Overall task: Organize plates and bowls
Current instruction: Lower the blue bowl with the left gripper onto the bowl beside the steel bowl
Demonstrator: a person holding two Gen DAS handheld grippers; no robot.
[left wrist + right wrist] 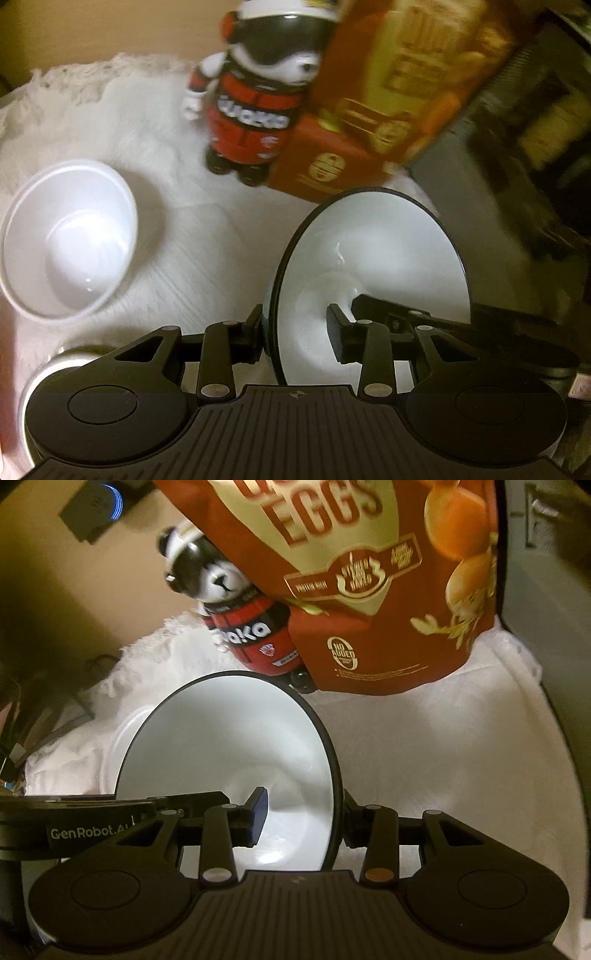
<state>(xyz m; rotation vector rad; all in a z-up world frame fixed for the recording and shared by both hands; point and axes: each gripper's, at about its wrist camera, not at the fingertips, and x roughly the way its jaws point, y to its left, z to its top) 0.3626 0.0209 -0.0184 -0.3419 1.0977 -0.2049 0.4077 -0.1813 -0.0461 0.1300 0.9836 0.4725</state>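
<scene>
A white bowl with a black rim (373, 266) (229, 746) is held tilted above the white cloth. My left gripper (297, 332) straddles its left rim, one finger outside and one inside. My right gripper (301, 812) straddles its right rim the same way, and shows in the left wrist view (406, 314) inside the bowl. A plain white bowl (68, 236) stands upright on the cloth to the left; its edge shows behind the held bowl in the right wrist view (110, 746). Another white dish (55, 365) lies partly hidden under my left gripper.
A panda figure in a red jacket (255, 107) (236, 609) stands at the back on the white cloth (207, 240) (424, 757). A red eggs pouch (391, 92) (369, 583) stands beside it. Dark furniture (535, 147) lies to the right.
</scene>
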